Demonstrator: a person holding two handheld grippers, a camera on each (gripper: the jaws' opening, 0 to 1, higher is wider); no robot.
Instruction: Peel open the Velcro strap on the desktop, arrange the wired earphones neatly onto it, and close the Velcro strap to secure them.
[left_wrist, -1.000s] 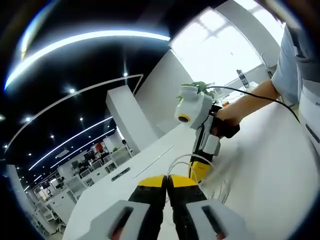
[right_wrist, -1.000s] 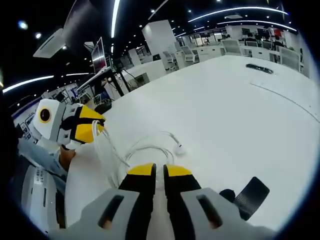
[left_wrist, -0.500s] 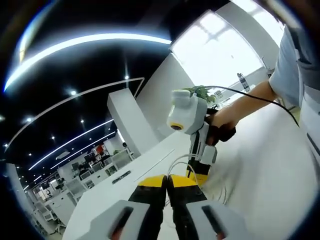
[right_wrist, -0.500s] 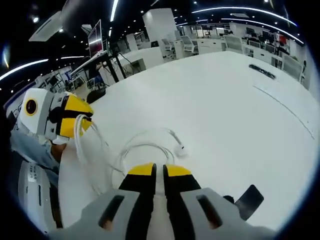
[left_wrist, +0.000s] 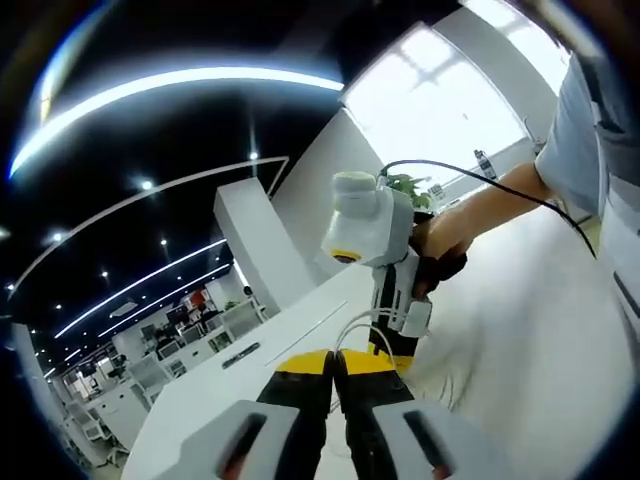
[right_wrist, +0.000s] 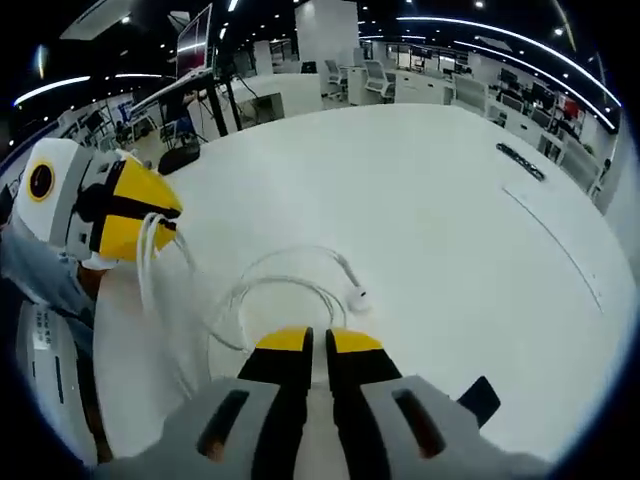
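The white earphone cable (right_wrist: 290, 288) lies in loose loops on the white desk (right_wrist: 430, 190), with its small white end piece (right_wrist: 358, 296) to the right of the loops. My left gripper (right_wrist: 165, 225) is at the left, shut on a raised loop of that cable. My right gripper (right_wrist: 318, 345) is shut, and the cable runs in under its yellow tips. The black Velcro strap (right_wrist: 480, 398) lies flat at the lower right, beside my right jaws. In the left gripper view my left gripper (left_wrist: 333, 360) is shut, the cable (left_wrist: 352, 322) arcs over it, and the hand-held right gripper (left_wrist: 392, 345) points down just behind.
A person's forearm (left_wrist: 500, 195) and light shirt (left_wrist: 590, 130) fill the right of the left gripper view. A thin black bar (right_wrist: 520, 160) lies at the desk's far right. Office desks and chairs stand beyond the far edge.
My left gripper has drawn the cable loop up and toward the left. The right gripper has tilted down over the desk and come closer to my left jaws. The strap has not moved.
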